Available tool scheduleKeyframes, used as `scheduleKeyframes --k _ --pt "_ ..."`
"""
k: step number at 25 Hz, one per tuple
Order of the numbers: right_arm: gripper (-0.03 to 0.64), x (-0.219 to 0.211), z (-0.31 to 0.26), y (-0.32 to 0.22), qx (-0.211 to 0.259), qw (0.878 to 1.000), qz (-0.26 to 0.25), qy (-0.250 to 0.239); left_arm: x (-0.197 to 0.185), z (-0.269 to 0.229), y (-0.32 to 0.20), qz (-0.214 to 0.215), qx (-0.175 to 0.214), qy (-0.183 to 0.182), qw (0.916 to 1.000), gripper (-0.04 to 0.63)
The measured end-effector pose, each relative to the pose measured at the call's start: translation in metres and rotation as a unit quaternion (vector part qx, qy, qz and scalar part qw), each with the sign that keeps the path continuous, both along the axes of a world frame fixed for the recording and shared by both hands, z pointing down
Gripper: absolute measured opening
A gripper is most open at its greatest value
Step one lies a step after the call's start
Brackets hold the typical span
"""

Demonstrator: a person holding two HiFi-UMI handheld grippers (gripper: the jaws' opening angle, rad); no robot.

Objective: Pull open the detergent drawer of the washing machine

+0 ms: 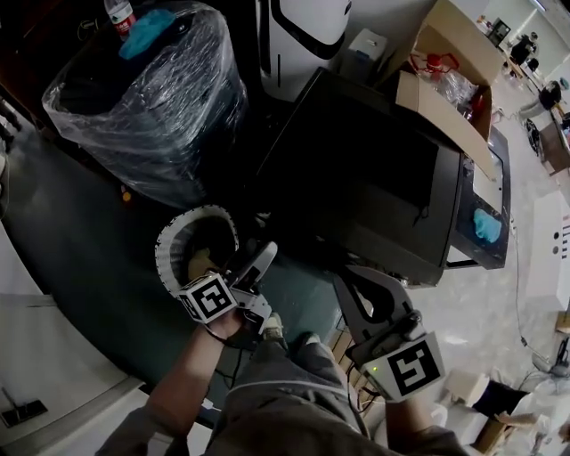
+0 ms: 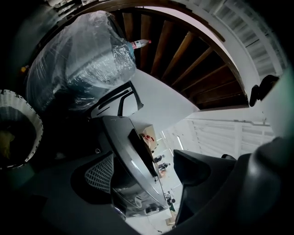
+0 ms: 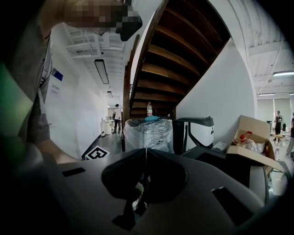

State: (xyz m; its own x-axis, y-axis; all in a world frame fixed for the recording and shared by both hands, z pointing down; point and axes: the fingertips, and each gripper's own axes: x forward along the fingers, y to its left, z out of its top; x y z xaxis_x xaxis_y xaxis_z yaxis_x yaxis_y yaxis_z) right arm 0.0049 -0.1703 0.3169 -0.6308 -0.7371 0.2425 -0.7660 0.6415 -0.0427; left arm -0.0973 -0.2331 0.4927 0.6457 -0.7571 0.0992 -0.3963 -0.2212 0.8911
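The washing machine [image 1: 374, 178] is a dark box in front of me, seen from above; its front is in shadow and I cannot make out the detergent drawer. My left gripper [image 1: 258, 263] hangs short of the machine's near left corner. Its jaws are open wide with nothing between them. In the left gripper view the machine [image 2: 133, 170] appears tilted, beyond the gap of the left gripper [image 2: 147, 172]. My right gripper [image 1: 352, 285] is below the machine's near edge, apart from it. In the right gripper view the right gripper [image 3: 146, 153] is shut, with its jaws meeting along a seam and nothing between them.
A white laundry basket [image 1: 198, 245] stands just left of the left gripper. A large plastic-wrapped bundle [image 1: 151, 89] with a bottle [image 1: 118, 16] on top is at the back left. An open cardboard box [image 1: 454, 80] sits behind the machine. A wooden staircase [image 3: 183, 55] rises overhead.
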Motion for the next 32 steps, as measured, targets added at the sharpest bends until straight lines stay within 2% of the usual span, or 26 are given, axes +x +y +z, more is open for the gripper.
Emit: scheduleKeyframes --k 9,15,19,27,32 --pt "0.034 -0.005 0.035 -0.022 -0.015 0.999 -0.040 -0.022 0.014 0.042 -0.026 -0.020 -0.017 0.027 0.9993 0.405" --pt "0.034 -0.002 0.063 -0.033 -0.031 0.998 -0.053 -0.027 0.023 0.074 -0.030 -0.022 -0.026 0.020 0.9992 0.416" --pt "0.034 -0.003 0.081 -0.037 -0.040 0.997 -0.056 -0.035 0.027 0.091 -0.033 -0.035 -0.043 0.060 0.9966 0.423" --pt "0.034 -0.006 0.107 -0.039 -0.050 0.996 -0.063 -0.029 0.028 0.107 -0.047 -0.051 -0.039 0.108 0.9921 0.433" --pt "0.034 -0.007 0.117 -0.042 -0.056 0.996 -0.062 -0.027 0.032 0.114 -0.055 -0.053 -0.048 0.124 0.9897 0.439"
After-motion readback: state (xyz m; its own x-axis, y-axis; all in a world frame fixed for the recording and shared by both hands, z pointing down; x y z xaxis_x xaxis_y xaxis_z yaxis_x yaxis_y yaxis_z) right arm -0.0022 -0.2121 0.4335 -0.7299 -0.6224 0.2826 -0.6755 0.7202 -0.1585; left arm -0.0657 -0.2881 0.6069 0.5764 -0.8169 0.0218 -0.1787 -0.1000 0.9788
